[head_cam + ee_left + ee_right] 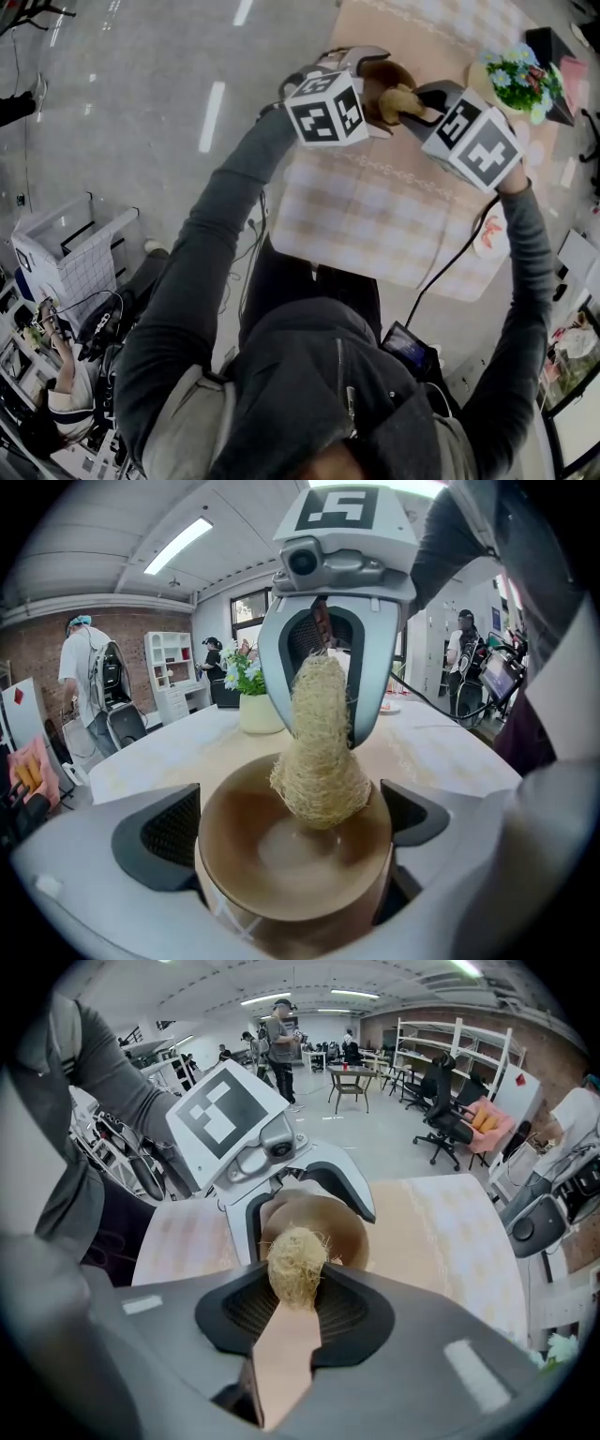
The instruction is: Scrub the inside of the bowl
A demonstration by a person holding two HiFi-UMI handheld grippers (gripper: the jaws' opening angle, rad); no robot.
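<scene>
A brown bowl is clamped between the jaws of my left gripper, held above the checked tablecloth. It also shows as a brown bowl in the head view and behind the brush as the bowl in the right gripper view. My right gripper is shut on the flat handle of a straw-fibre scrub brush. The brush head dips into the bowl's inside, near its far rim. The two grippers face each other closely.
A table with a beige checked cloth lies below. A pot of flowers stands at its far right, and a small plate sits at the right edge. People, chairs and shelves fill the room around.
</scene>
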